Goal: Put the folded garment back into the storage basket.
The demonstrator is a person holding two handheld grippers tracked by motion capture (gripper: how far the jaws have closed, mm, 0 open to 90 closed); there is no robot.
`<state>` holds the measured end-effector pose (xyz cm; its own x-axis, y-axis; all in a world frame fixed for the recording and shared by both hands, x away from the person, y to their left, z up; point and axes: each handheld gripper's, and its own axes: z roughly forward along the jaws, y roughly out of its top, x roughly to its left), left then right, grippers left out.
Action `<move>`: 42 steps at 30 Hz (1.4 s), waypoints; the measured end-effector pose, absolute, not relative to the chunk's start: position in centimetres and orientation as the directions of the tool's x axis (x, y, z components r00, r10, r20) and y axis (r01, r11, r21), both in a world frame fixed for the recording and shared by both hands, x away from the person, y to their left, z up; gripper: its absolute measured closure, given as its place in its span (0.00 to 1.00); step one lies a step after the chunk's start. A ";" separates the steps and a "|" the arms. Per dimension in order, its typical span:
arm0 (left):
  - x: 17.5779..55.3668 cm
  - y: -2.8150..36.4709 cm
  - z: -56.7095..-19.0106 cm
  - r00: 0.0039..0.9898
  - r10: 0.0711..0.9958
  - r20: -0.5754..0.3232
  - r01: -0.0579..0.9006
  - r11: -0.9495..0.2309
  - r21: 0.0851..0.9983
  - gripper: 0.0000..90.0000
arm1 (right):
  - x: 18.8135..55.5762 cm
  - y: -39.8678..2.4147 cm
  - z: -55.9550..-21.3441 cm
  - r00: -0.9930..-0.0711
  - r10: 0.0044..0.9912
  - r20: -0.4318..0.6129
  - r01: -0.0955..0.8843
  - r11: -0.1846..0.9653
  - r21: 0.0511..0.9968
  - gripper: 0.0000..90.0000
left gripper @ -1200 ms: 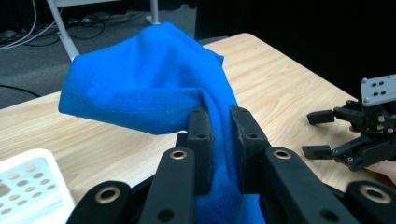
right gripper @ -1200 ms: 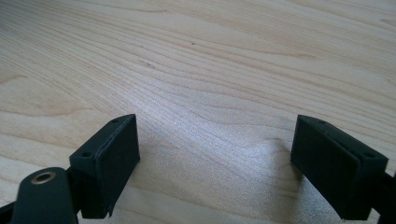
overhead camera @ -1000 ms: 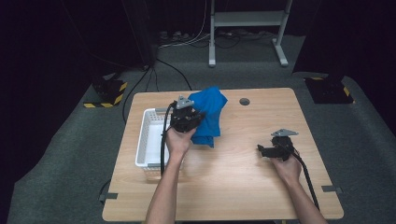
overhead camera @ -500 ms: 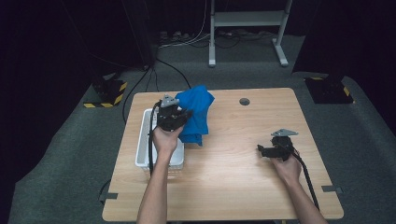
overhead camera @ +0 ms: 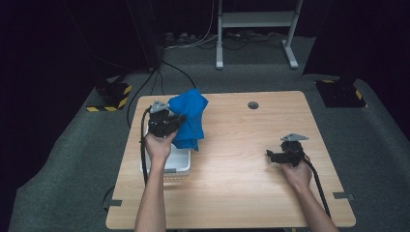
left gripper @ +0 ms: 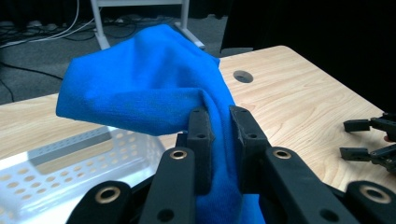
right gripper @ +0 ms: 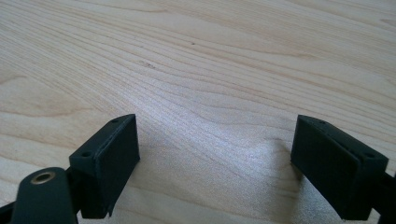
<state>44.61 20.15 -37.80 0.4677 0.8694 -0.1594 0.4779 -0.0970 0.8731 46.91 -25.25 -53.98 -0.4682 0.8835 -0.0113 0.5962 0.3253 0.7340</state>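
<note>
Wooden table (overhead camera: 241,159): white basket (overhead camera: 179,162), nothing visible inside

You're looking at a blue cloth (left gripper: 154,88) with a soft, matt, finely napped weave. The basket (left gripper: 56,172) is showing as white, slightly glossy plastic with punched holes. The table (right gripper: 210,60) is presenting pale wood grain with a smooth satin sheen. The left gripper (left gripper: 219,126) is wearing matt black plastic with brass-coloured rivets.
</note>
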 end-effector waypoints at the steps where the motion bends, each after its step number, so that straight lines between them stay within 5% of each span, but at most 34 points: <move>1: 44.6 20.4 -37.8 0.467 0.870 -0.157 0.478 -0.100 0.873 0.89 | 46.9 -25.3 -54.0 -0.468 0.884 -0.012 0.596 0.326 0.734 0.17; 17: 43.7 24.3 -39.1 0.429 0.887 -0.171 0.507 -0.080 0.858 0.89 | 46.9 -25.2 -54.0 -0.469 0.883 -0.013 0.595 0.327 0.734 0.16; 42: 45.6 24.4 -45.4 0.325 0.933 -0.158 0.635 -0.091 0.767 0.89 | 46.9 -25.2 -54.0 -0.469 0.883 -0.013 0.595 0.327 0.734 0.16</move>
